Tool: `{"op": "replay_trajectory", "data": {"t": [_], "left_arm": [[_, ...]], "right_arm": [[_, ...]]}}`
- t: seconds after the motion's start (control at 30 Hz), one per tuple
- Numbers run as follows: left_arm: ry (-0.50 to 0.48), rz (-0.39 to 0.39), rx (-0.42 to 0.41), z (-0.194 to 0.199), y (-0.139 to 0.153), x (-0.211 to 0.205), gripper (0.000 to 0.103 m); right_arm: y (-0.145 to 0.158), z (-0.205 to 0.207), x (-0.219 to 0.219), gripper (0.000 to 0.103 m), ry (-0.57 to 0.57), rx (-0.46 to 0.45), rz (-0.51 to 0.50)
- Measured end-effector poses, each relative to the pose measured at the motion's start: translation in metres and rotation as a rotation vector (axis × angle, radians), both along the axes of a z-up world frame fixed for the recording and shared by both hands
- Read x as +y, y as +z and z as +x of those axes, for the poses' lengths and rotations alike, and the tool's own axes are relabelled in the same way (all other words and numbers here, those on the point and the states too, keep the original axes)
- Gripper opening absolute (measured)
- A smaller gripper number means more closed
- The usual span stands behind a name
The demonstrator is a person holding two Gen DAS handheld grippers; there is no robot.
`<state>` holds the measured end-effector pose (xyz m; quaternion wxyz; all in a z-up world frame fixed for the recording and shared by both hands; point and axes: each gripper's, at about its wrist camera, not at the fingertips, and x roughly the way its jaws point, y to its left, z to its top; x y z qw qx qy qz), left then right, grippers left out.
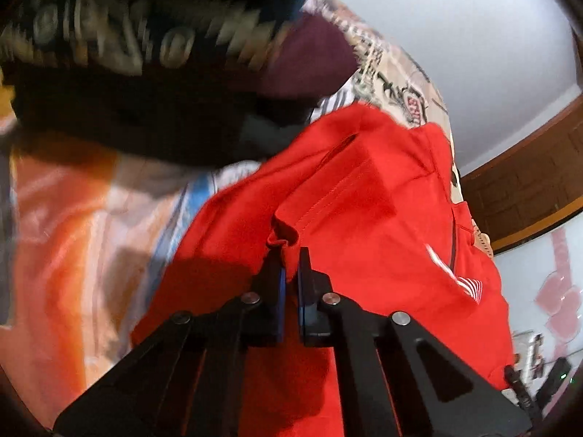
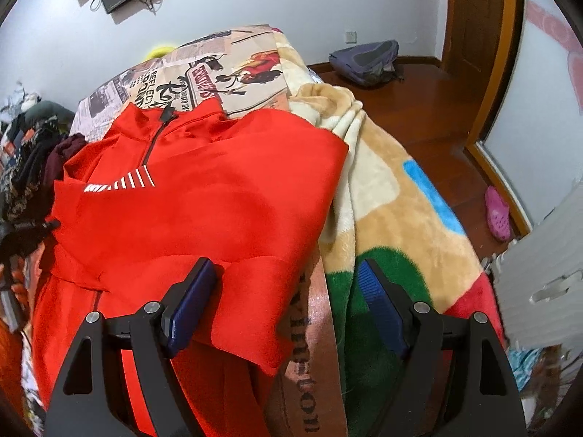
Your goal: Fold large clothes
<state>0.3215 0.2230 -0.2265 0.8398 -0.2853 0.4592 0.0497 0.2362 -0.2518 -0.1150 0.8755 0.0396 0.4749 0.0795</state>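
Note:
A red zip-neck top (image 2: 204, 196) lies on the bed with its collar far from me and a white striped chest mark (image 2: 124, 182). My right gripper (image 2: 288, 284) is open above its near right part, the left finger (image 2: 189, 302) over the red cloth, the right finger (image 2: 379, 306) over the blanket. In the left wrist view, my left gripper (image 1: 290, 266) is shut on a bunched edge of the red top (image 1: 364, 200) and holds it up. The left gripper also shows at the left edge of the right wrist view (image 2: 32, 233).
A newspaper-print sheet (image 2: 218, 73) covers the bed. A plush patterned blanket (image 2: 400, 196) lies at the right. A pile of dark clothes (image 2: 29, 156) sits at the left. A backpack (image 2: 368, 62) and a pink shoe (image 2: 497, 213) lie on the wooden floor.

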Motion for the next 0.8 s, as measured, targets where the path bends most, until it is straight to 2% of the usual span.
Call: {"op": "replay_trajectory", "data": {"t": [0.03,0.17,0.33,0.43,0.53,0.6,0.73,0.8], "left_arm": [[-0.002,0.022,-0.037,-0.004,0.013,-0.003,0.003],[0.000,0.011,-0.138,-0.017,0.046,-0.002,0.003],[0.017,0.211,-0.202,-0.041,0.082,0.001,0.003],[-0.012,0.298,-0.134,-0.043,0.071,-0.001,0.003],[-0.050,0.377,-0.014,-0.042,0.042,-0.005,0.004],[-0.074,0.413,0.034,-0.048,0.025,-0.007,0.005],[-0.129,0.462,0.114,-0.061,0.002,-0.016,0.013],[-0.132,0.486,0.133,-0.066,0.005,-0.019,0.023]], "right_arm": [[0.003,0.000,0.001,0.078,0.004,-0.007,-0.009],[0.016,-0.001,0.004,0.078,0.042,-0.038,-0.011],[0.020,0.001,0.013,0.078,0.064,-0.051,-0.010],[0.009,0.004,0.019,0.078,0.078,-0.017,-0.019],[-0.005,0.005,0.025,0.078,0.091,0.029,-0.032],[-0.006,0.003,0.025,0.078,0.078,0.019,-0.021],[0.002,0.003,0.025,0.078,0.096,0.026,-0.016],[0.007,0.003,0.026,0.078,0.106,0.010,-0.035]]}}
